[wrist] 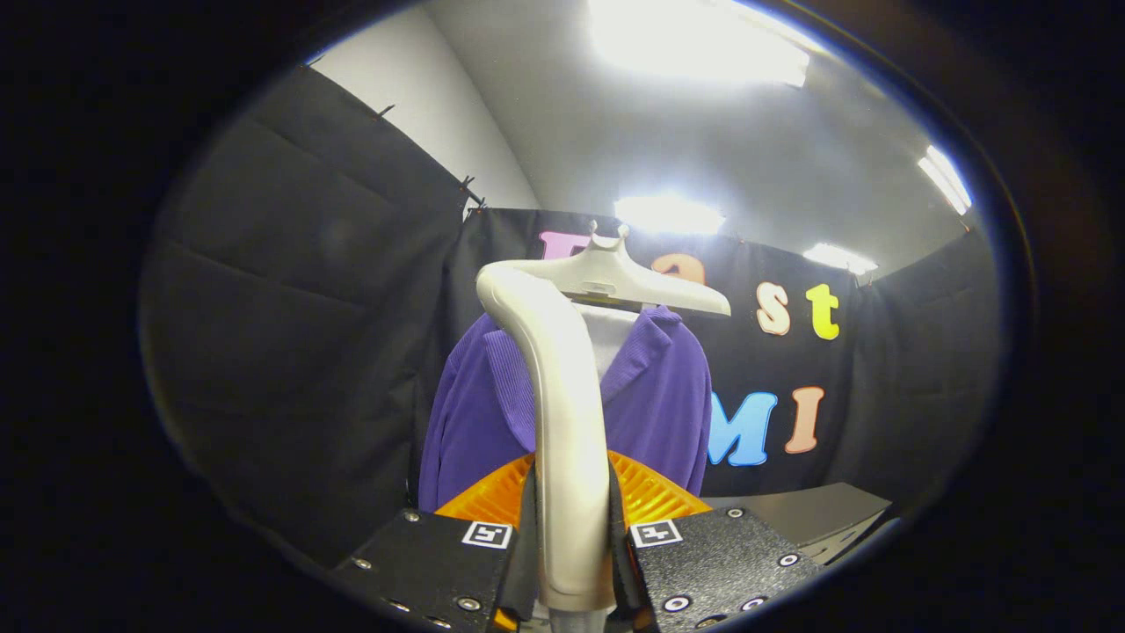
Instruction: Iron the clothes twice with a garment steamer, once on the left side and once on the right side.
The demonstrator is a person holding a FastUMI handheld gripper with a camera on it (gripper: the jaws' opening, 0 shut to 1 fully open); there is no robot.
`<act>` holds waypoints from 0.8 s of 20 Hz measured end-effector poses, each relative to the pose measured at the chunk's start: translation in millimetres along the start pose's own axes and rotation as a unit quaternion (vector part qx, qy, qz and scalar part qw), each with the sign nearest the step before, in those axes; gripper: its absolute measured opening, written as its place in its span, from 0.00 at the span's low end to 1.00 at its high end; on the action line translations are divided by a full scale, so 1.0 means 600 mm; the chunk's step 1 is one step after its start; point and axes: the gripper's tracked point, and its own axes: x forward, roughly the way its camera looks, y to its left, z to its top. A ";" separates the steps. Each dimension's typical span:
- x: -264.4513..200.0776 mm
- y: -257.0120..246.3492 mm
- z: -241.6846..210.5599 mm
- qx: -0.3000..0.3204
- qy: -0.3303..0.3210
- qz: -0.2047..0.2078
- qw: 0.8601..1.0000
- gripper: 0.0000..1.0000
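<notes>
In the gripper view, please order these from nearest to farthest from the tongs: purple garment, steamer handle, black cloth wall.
1. Steamer handle: clamped between the tongs.
2. Purple garment: beyond the handle, hanging.
3. Black cloth wall: behind the garment.

The white garment steamer [571, 413] stands upright, its head before the hanging purple garment [655, 404].

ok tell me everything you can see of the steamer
The steamer is a glossy cream-white plastic wand. Its handle rises upright between the fingers of the gripper, which press it from both sides, then curves at the top into a wide flat head. The head sits beside the collar of the purple garment; contact cannot be told. No steam shows.
</notes>
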 end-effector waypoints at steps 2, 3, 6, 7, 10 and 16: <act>0.035 0.011 -0.006 -0.011 -0.002 -0.018 1.000 0.34; 0.049 0.016 -0.015 -0.013 -0.002 -0.026 1.000 0.34; 0.078 0.032 -0.047 -0.025 0.014 -0.032 0.999 0.34; 0.086 0.038 -0.056 -0.028 0.018 -0.032 0.999 0.34; 0.096 0.055 -0.089 -0.047 0.032 -0.038 0.998 0.34; 0.083 0.081 -0.143 -0.080 0.044 -0.045 0.995 0.35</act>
